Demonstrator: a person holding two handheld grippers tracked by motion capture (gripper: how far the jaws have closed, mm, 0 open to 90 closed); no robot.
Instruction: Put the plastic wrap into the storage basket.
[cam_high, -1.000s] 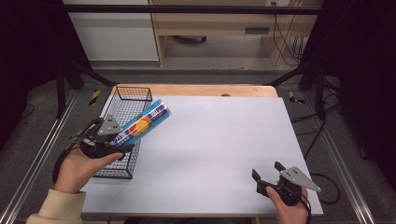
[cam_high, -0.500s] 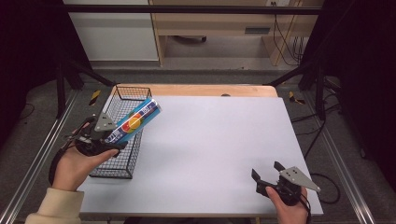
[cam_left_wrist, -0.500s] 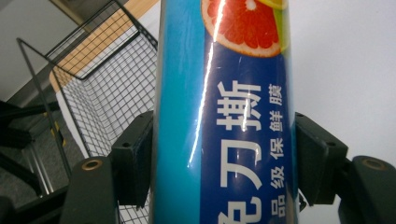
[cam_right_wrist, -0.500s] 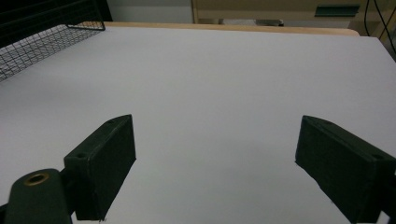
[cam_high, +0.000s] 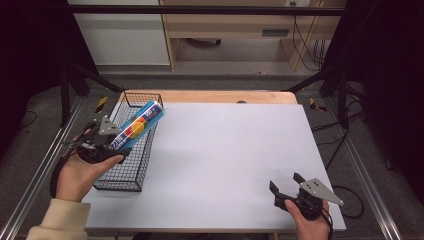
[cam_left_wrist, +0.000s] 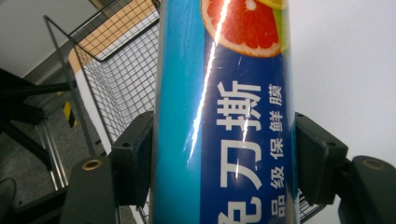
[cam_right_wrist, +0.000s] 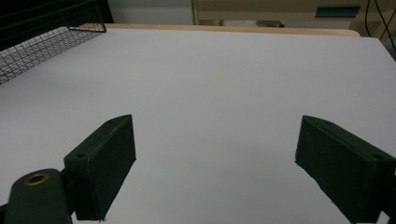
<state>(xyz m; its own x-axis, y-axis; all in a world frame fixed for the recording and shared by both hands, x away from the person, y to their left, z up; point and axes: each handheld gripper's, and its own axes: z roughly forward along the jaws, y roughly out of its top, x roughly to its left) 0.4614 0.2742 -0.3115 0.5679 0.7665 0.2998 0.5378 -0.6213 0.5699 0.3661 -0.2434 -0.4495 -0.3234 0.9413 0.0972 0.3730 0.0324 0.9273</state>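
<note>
Our left gripper (cam_high: 116, 141) has its fingers (cam_left_wrist: 133, 158) clamped on either side of a blue cling-film roll (cam_high: 136, 125), gripping it near its lower end. The roll's long axis tilts up and away over the wire basket (cam_high: 131, 176) at the bench's (cam_high: 230, 160) left edge. Our right gripper (cam_high: 285, 186) rests well apart at the near right corner, fingers (cam_right_wrist: 105, 158) spread wide and empty.

basket (cam_high: 131, 150) on table's (cam_high: 225, 160) left edge
</note>
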